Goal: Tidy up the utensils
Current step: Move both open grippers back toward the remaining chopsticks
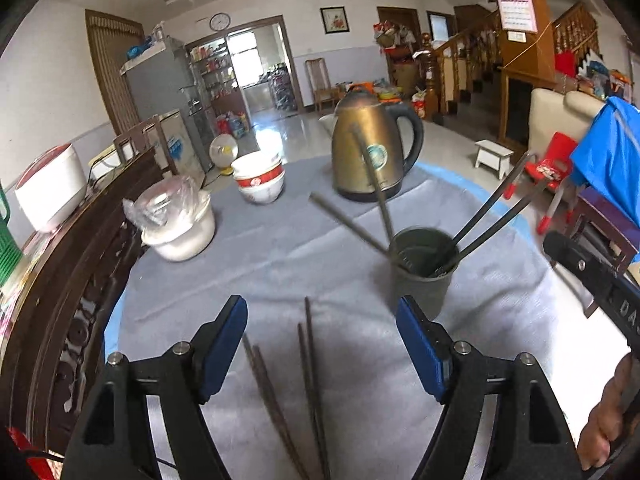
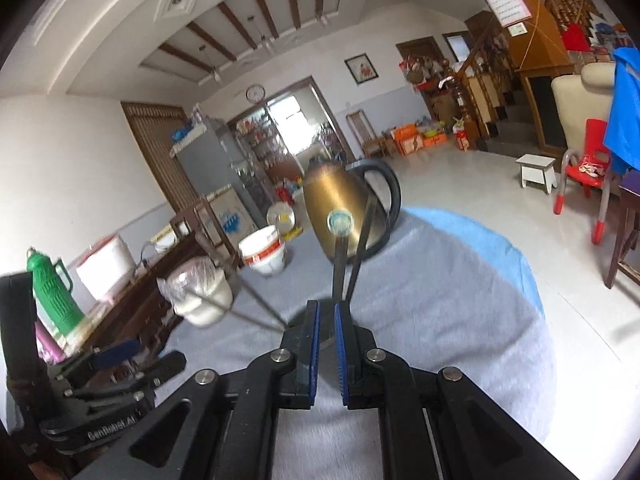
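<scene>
A dark round utensil holder point(image 1: 422, 270) stands on the grey tablecloth point(image 1: 280, 264) with several dark chopsticks point(image 1: 496, 208) leaning out of it. Several more chopsticks point(image 1: 310, 380) lie flat on the cloth between the fingers of my left gripper point(image 1: 322, 320), which is open and empty above them. In the right wrist view my right gripper point(image 2: 327, 312) is nearly closed, blue pads point(image 2: 316, 344) a narrow gap apart, just above the holder, which its fingers mostly hide. Two chopsticks point(image 2: 352, 256) rise in front of its tips; I cannot tell whether it grips them.
A brass electric kettle point(image 1: 372, 152) stands behind the holder. Stacked white bowls point(image 1: 260, 178) and a plastic-covered white bowl point(image 1: 180, 224) sit at the left. A dark wooden sideboard point(image 1: 60, 300) borders the table's left edge. A red chair point(image 2: 588, 176) stands off to the right.
</scene>
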{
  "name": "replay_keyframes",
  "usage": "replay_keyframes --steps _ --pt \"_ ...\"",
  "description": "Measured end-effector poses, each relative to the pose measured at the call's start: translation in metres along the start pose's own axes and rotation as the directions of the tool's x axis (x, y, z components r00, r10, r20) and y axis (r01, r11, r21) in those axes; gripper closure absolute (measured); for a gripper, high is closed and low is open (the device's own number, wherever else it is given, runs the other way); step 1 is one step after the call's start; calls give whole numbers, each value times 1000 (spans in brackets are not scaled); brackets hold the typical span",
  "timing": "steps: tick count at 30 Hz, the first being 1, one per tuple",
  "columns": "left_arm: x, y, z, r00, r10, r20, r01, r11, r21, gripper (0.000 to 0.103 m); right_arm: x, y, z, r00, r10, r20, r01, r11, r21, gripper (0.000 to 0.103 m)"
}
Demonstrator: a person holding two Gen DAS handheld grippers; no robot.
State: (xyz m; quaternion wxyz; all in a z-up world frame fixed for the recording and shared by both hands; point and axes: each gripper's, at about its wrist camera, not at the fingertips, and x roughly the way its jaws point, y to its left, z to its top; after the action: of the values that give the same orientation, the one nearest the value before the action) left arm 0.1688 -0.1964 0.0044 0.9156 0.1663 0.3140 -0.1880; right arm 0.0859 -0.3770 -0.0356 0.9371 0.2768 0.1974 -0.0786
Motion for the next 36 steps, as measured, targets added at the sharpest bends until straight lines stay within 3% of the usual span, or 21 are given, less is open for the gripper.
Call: replay_keyframes --steps 8,11,12,13,24,36 --pt "8 10 -16 998 31 -47 -32 999 -20 26 20 5 -33 993 49 -108 -48 999 5 92" --pt "10 14 -22 998 31 -60 -33 999 -28 26 24 6 -39 990 67 -124 -66 998 12 69" --pt "11 15 -23 997 29 -64 -31 999 -32 26 24 7 -40 990 70 -124 -69 998 15 52" --pt "12 17 -24 997 28 -69 -30 999 -36 26 24 8 -41 991 68 -114 -66 998 15 43" --pt "17 35 -39 995 42 -87 -48 996 -69 24 30 15 -44 992 -8 -126 5 1000 -29 43" --pt "21 71 -53 990 91 -109 -105 985 -137 24 43 36 -57 983 -27 -180 12 996 -87 43"
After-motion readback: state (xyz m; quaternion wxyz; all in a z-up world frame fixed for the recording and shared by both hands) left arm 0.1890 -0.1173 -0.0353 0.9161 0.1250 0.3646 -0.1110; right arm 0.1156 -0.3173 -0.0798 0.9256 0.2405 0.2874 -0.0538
